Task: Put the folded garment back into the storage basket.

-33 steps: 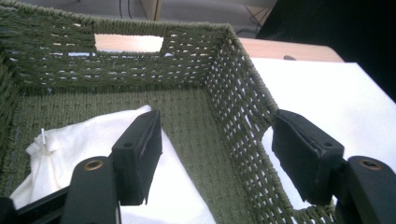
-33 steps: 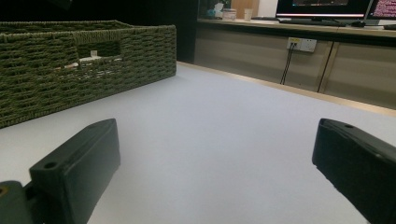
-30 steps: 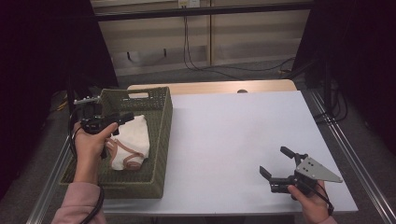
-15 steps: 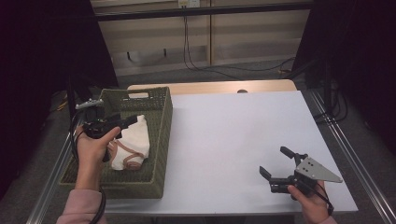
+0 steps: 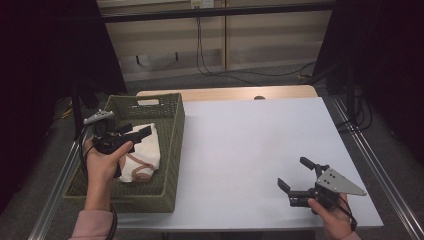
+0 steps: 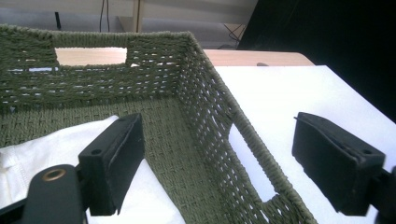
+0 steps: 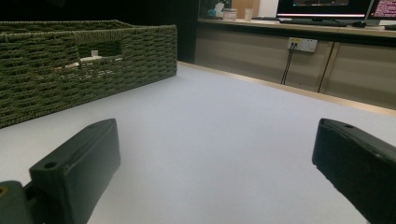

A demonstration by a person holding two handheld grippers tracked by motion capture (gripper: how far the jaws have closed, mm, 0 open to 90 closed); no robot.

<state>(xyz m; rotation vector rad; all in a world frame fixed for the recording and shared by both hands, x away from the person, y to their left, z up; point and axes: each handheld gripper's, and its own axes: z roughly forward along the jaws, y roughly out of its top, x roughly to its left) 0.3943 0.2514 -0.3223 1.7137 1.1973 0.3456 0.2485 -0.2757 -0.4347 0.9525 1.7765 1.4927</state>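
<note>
cloth (image 5: pixel 142 155) in the basket (image 5: pixel 175 150) looks like the target, so lower the left gripper (image 5: pixel 131 134), jaws wide, onto a fold, while the right gripper (image 5: pixel 295 181), wide and empty, waits.

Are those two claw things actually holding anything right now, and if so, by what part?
Nothing is held. The left gripper hangs open over the basket, above the white cloth. The right gripper is open over the bare table.

- We take this for a lab or office workroom.
- We see lit monitors (image 7: pixel 327 5) on a long counter (image 7: pixel 299 28).
- A wall socket (image 7: pixel 302 44) feeds dangling cables (image 5: pixel 200 45).
</note>
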